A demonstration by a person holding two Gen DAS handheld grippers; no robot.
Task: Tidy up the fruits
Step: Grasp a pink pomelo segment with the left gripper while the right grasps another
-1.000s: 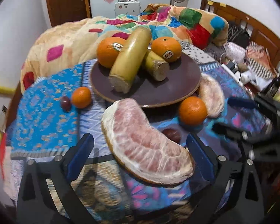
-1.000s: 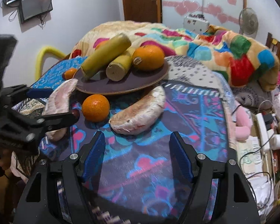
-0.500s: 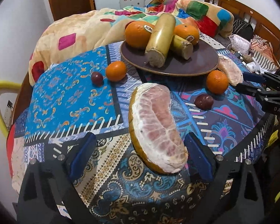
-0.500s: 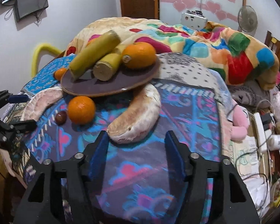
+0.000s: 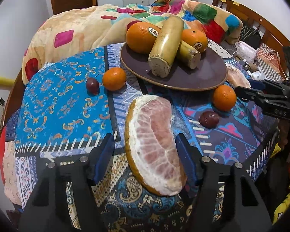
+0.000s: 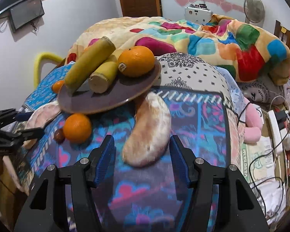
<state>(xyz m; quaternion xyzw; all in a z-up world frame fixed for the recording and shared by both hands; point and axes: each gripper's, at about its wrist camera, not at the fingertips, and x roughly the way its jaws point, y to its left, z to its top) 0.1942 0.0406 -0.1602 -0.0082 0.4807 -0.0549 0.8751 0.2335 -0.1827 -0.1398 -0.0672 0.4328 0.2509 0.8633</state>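
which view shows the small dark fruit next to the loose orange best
The left wrist view: the dark round fruit lies in the open, unblocked, just in front of the small orange. In the right wrist view it is small, dim and partly hidden behind that orange.

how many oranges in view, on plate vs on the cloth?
4. Two large stickered ones on the plate: left, right. Two small ones on the cloth: left of plate, right front of plate. More may hide behind the plate's contents.
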